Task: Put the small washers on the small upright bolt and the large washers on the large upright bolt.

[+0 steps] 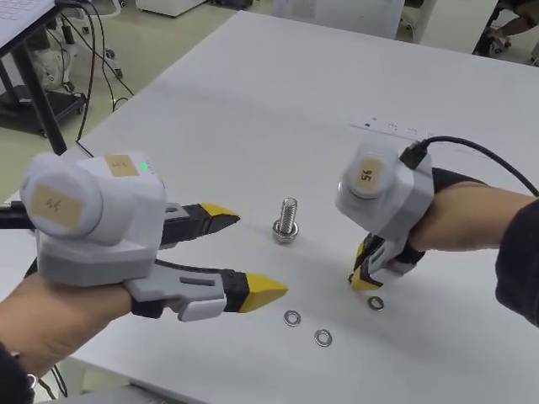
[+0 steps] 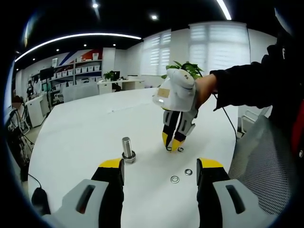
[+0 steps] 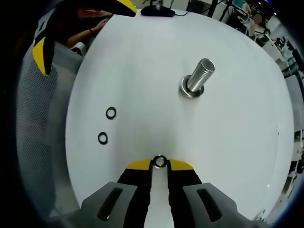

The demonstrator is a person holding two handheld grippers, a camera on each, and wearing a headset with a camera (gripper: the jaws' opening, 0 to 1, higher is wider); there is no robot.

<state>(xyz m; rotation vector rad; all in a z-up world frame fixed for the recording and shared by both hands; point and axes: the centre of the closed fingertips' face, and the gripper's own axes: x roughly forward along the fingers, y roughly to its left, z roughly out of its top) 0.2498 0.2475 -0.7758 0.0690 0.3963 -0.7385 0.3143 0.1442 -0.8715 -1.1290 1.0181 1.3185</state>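
A threaded steel bolt (image 1: 286,221) stands upright mid-table with a ring at its base; it shows too in the left gripper view (image 2: 127,149) and the right gripper view (image 3: 197,77). My right gripper (image 1: 366,282) points down at the table, its yellow tips (image 3: 160,164) closed against a small washer (image 3: 160,161) lying flat between them. Two more small washers (image 1: 292,317) (image 1: 322,337) lie loose near the front edge, also seen as washers (image 3: 111,113) (image 3: 102,138). My left gripper (image 1: 248,252) hovers open and empty left of the bolt, jaws wide (image 2: 160,166).
The white table (image 1: 253,109) stretches far behind the bolt. A white power strip (image 1: 387,128) lies at the back right, and a black cable (image 1: 480,156) runs from my right gripper. The table's front edge (image 1: 210,383) is close to the loose washers.
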